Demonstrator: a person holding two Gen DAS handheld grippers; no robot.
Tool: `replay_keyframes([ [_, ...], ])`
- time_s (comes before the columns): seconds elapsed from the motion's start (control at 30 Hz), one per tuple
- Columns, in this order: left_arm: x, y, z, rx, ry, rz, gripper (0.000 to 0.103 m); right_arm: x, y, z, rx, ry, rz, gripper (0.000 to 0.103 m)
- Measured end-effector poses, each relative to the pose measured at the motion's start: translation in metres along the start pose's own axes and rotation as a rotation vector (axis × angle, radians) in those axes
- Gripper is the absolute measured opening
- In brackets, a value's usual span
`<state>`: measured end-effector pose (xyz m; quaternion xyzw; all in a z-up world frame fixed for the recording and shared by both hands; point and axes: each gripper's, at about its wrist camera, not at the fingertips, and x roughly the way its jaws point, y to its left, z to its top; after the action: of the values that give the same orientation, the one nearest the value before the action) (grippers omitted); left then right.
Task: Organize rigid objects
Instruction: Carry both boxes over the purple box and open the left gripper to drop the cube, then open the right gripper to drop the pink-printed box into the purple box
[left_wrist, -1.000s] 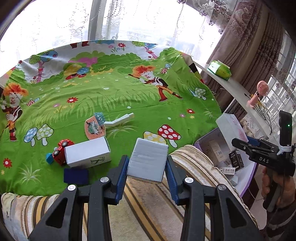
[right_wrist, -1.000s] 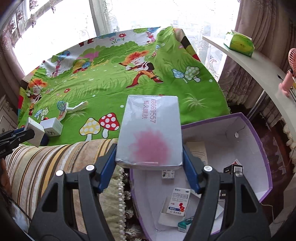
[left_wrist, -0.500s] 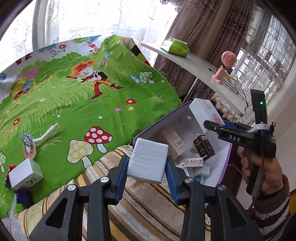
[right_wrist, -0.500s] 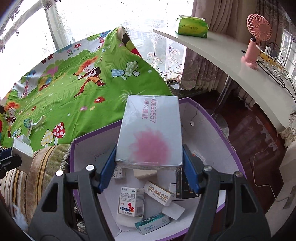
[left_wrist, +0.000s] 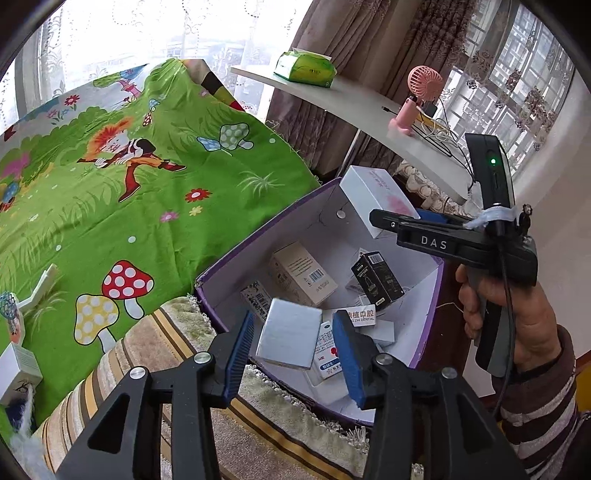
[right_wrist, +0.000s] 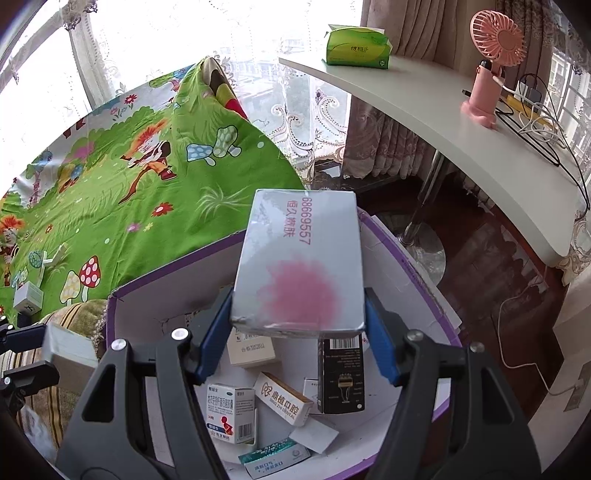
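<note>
A purple-rimmed white storage box (left_wrist: 258, 236) (right_wrist: 170, 266) stands beside the bed and holds several small cartons. My left gripper (left_wrist: 295, 341) is shut on a small grey box (left_wrist: 290, 338) and holds it over the near corner of the storage box. My right gripper (right_wrist: 297, 317) is shut on a larger grey box with a pink blotch and red print (right_wrist: 299, 262), above the storage box. The right gripper with its box (left_wrist: 376, 199) shows in the left wrist view, over the far side.
A green cartoon bedsheet (left_wrist: 110, 206) covers the bed, with a striped blanket (left_wrist: 155, 354) at its edge. A white box (left_wrist: 16, 369) and toy pieces lie at the left. A white curved shelf (right_wrist: 461, 133) carries a green tissue pack (right_wrist: 356, 48) and a pink fan (right_wrist: 487, 74).
Both grippers have swung right from over the bed to above the storage box, each still holding its box. The left gripper's box now hangs over the box's near corner.
</note>
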<state>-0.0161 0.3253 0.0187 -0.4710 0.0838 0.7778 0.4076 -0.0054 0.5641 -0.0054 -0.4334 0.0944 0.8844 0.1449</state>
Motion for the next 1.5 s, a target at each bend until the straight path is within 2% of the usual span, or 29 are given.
replay_keyframes([
  [0.23,-0.002,0.008,-0.002,-0.040,-0.004,-0.008,0.051,0.008,-0.001,0.005,-0.007,0.004,0.000,0.070],
  [0.57,-0.005,0.013,-0.003,-0.063,-0.008,-0.017,0.051,0.033,-0.003,0.000,-0.006,0.070,0.013,0.075],
  [1.07,-0.019,0.031,-0.009,-0.122,-0.037,-0.014,0.051,0.020,-0.018,-0.002,0.042,0.058,-0.006,0.077],
  [1.5,-0.044,0.064,-0.021,-0.227,-0.093,0.008,0.051,-0.002,0.021,0.002,-0.019,0.026,0.052,0.081],
])
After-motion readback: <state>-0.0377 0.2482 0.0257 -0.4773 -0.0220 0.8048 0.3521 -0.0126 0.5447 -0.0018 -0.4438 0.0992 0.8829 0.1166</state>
